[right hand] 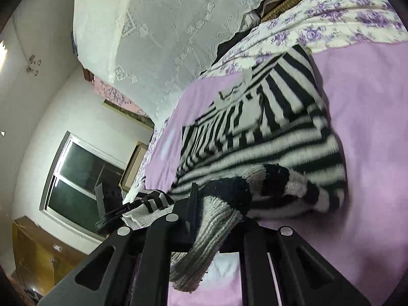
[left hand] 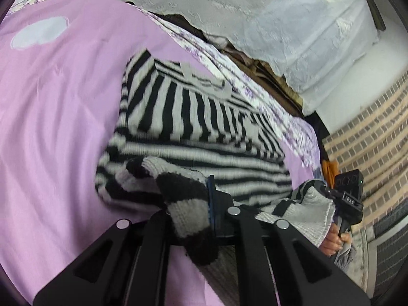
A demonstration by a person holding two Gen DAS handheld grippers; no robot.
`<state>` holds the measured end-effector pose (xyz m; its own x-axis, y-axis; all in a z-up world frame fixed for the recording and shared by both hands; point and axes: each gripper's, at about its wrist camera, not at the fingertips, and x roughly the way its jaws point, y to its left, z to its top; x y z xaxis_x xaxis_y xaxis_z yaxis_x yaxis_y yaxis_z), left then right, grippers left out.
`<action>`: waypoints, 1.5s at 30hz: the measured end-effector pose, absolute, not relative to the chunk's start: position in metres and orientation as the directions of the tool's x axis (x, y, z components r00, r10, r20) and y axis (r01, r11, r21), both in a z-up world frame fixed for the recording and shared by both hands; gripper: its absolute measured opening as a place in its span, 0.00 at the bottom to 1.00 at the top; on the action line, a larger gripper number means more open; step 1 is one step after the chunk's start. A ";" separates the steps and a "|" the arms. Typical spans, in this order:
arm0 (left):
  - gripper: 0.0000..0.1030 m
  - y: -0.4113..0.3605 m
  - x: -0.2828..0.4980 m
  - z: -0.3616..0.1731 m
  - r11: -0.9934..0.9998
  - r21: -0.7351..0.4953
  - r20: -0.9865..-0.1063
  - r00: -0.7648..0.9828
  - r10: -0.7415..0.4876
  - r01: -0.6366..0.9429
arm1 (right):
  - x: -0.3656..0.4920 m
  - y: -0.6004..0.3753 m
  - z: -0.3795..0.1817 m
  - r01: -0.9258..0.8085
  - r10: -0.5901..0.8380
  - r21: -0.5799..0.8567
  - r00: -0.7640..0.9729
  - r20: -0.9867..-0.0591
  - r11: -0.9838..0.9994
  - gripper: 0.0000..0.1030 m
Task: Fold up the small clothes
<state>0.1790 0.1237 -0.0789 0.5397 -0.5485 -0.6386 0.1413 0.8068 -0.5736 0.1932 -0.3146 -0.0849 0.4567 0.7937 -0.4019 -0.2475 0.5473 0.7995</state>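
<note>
Both clamped on sweater (left hand: 204, 127) hem, left gripper (left hand: 201, 204) and right gripper (right hand: 204, 204) abreast, body stretching ahead toward collar.

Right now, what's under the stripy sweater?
The striped sweater lies on a purple sheet, which shows all around it. Both claws, left and right, pinch its near edge. Anything beneath the sweater's middle is covered.

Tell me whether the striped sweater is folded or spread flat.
Partly folded: the striped sweater lies doubled on the purple sheet, stripes crossing, its near edge lifted by both grippers.
</note>
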 end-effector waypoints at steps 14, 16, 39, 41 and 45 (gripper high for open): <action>0.06 0.128 0.281 -0.058 0.825 -0.559 -0.649 0.578 -0.496 0.081 | 0.311 -0.318 -0.072 -0.189 0.751 0.809 0.531 -0.392 0.556 0.10; 0.06 0.129 0.297 -0.059 0.828 -0.557 -0.651 0.581 -0.488 0.070 | 0.327 -0.315 -0.073 -0.184 0.746 0.810 0.539 -0.391 0.557 0.10; 0.17 0.146 0.345 -0.087 0.774 -0.632 -0.590 0.624 -0.513 0.040 | 0.384 -0.330 -0.103 -0.179 0.729 0.838 0.605 -0.320 0.516 0.57; 0.19 0.145 0.340 -0.076 0.784 -0.617 -0.573 0.644 -0.507 0.068 | 0.375 -0.340 -0.091 -0.202 0.711 0.833 0.643 -0.284 0.515 0.57; 0.28 0.148 0.346 -0.086 0.780 -0.626 -0.594 0.630 -0.500 0.028 | 0.370 -0.351 -0.087 -0.175 0.656 0.808 0.690 -0.306 0.562 0.59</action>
<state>0.3459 0.1478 -0.0857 0.6299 -0.4998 -0.5945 0.0280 0.7796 -0.6257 0.3703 -0.3513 -0.0874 0.6902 0.6556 -0.3064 -0.1753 0.5623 0.8082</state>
